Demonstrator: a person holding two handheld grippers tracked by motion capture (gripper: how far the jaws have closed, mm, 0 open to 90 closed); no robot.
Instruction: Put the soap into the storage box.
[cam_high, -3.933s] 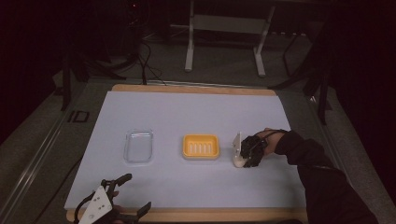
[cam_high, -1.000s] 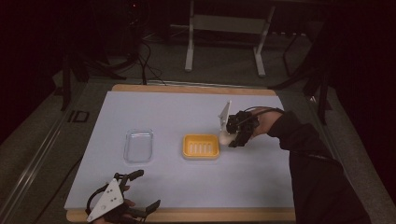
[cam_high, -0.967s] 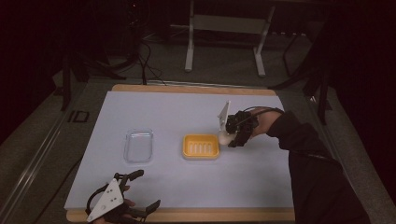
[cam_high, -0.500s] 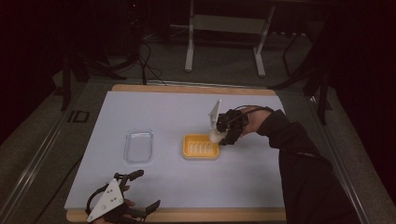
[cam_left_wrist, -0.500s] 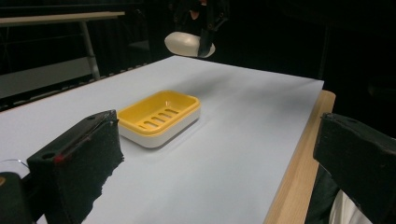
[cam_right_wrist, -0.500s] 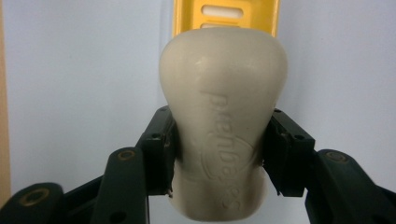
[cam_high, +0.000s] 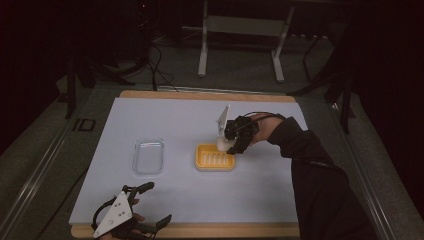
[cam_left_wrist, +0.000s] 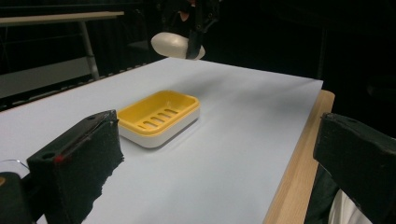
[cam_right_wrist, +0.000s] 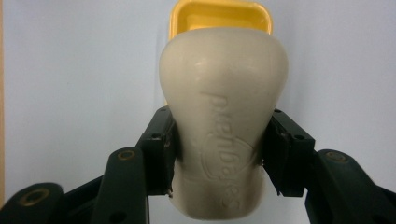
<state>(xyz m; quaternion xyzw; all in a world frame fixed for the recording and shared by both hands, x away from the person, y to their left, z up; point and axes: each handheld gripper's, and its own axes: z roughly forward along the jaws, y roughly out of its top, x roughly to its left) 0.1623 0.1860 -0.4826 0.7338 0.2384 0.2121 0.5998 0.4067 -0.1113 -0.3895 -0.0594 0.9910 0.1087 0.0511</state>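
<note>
A cream bar of soap (cam_right_wrist: 223, 126) with embossed lettering is clamped between the black jaws of my right gripper (cam_right_wrist: 219, 154). In the high view that gripper (cam_high: 231, 142) hangs just above the far right corner of the yellow soap dish (cam_high: 215, 157), with the soap (cam_high: 223, 144) off the table. From the left gripper view the soap (cam_left_wrist: 173, 45) hovers beyond the dish (cam_left_wrist: 159, 115). My left gripper (cam_high: 150, 204) rests at the table's near left edge, jaws wide apart, nothing between them.
A clear plastic lid or tray (cam_high: 148, 155) lies left of the yellow dish on the pale blue mat (cam_high: 165, 120). The wooden table edge (cam_high: 200, 230) runs along the front. A metal stand (cam_high: 240, 30) stands behind the table in the dark.
My right gripper lifted the soap from the mat at the right and carried it left, over the dish's corner. The left gripper shifted slightly right early on, then stayed still.
</note>
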